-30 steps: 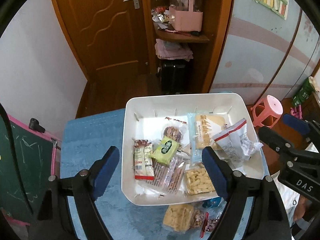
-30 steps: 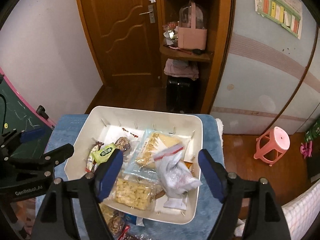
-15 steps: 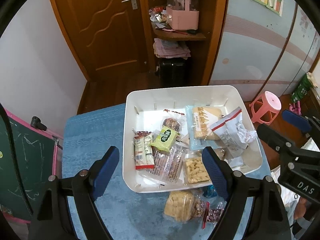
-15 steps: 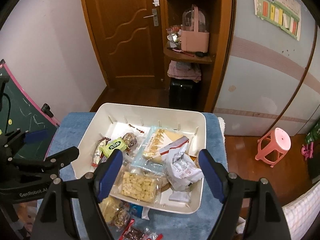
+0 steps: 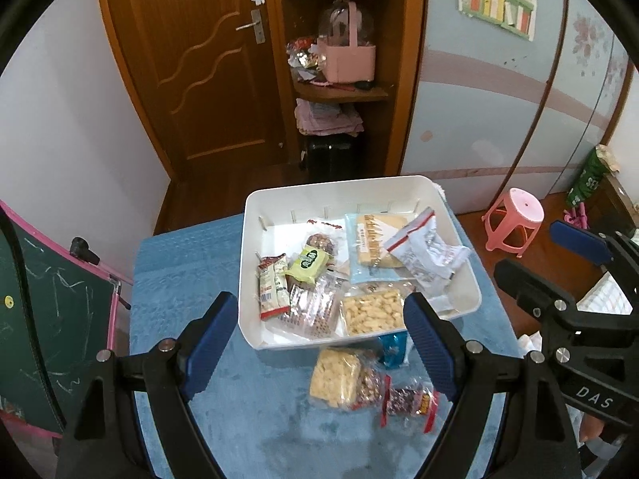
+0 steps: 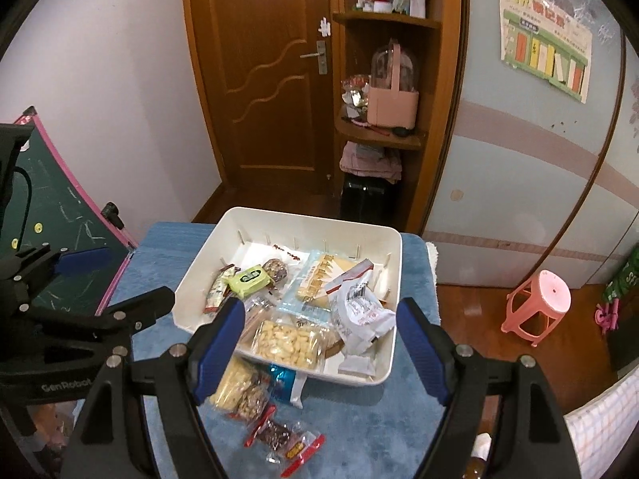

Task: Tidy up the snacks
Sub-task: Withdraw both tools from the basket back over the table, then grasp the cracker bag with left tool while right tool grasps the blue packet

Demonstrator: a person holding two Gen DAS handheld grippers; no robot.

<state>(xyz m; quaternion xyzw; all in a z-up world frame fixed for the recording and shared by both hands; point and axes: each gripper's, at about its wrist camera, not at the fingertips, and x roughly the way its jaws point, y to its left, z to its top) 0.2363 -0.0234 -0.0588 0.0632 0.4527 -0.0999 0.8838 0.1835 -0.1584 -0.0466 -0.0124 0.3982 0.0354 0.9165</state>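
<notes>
Both tools have pulled back and up from the white tray [image 5: 255, 207] since a moment ago. Before, only a little of the loose pile in front of the tray showed. Now the whole pile shows — so the hands are getting a wider look at what is left to sort.

The tray sits on the blue cloth of the counter [image 5: 167, 279]. Inside the tray lie most of the snacks: a green packet [image 5: 309, 265], a red-and-white bar [image 5: 273, 287] at its left side, a yellow cracker bag [image 5: 369, 245] toward the back, a crinkly white bag [image 5: 425, 255] at its right side, and a clear bag of pale puffs [image 5: 371, 313] by the front wall.

Just in front of the tray, still on the cloth, lie the snacks that are not put away: a yellow puffed-rice block [image 5: 333, 377], a small blue packet [image 5: 393, 349] touching the tray's front wall, and a red-edged wrapper [image 5: 407, 401] a bit nearer the camera. My guess is these go in next.

The left tool [image 5: 319, 343] hangs above the front of the tray, tipped down toward it. Its two blue pads are wide apart and nothing is between them. The right tool [image 6: 319, 345] hangs on the right side of the tray, also tipped down, pads wide apart and holding nothing. Each tool can be seen from the other one's camera — they are side by side, not touching.
</notes>
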